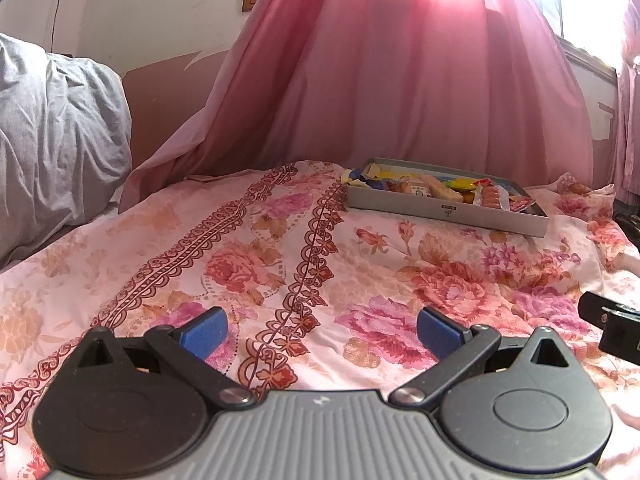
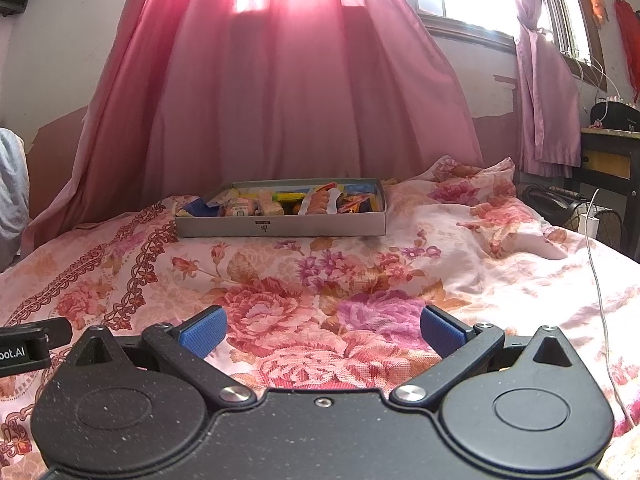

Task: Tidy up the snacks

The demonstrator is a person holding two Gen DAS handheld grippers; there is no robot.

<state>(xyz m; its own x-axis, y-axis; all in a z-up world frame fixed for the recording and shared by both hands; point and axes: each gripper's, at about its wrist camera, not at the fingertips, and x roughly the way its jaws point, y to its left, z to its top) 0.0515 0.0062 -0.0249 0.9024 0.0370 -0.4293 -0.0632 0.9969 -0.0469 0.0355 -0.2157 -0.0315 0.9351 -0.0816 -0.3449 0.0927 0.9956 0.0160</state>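
A shallow grey box [image 1: 444, 211] [image 2: 280, 228] filled with several wrapped snacks [image 1: 452, 189] [image 2: 316, 200] lies at the far side of the bed, in front of the pink curtain. My left gripper [image 1: 322, 330] hovers low over the floral sheet, well short of the box, open with nothing between its blue pads [image 1: 204, 334]. My right gripper [image 2: 323, 330] sits likewise near the bed's front, open and empty, blue pads [image 2: 442, 334] wide apart. Part of the right gripper [image 1: 610, 322] shows at the left view's right edge, and part of the left gripper [image 2: 28, 344] at the right view's left edge.
A floral bedsheet [image 1: 248, 264] [image 2: 360, 280] covers the bed. A pink curtain [image 1: 400, 80] [image 2: 280, 80] hangs behind the box. A grey pillow [image 1: 52, 132] lies at far left. A white charger cable [image 2: 596, 276] and a dark side table [image 2: 612, 156] stand at right.
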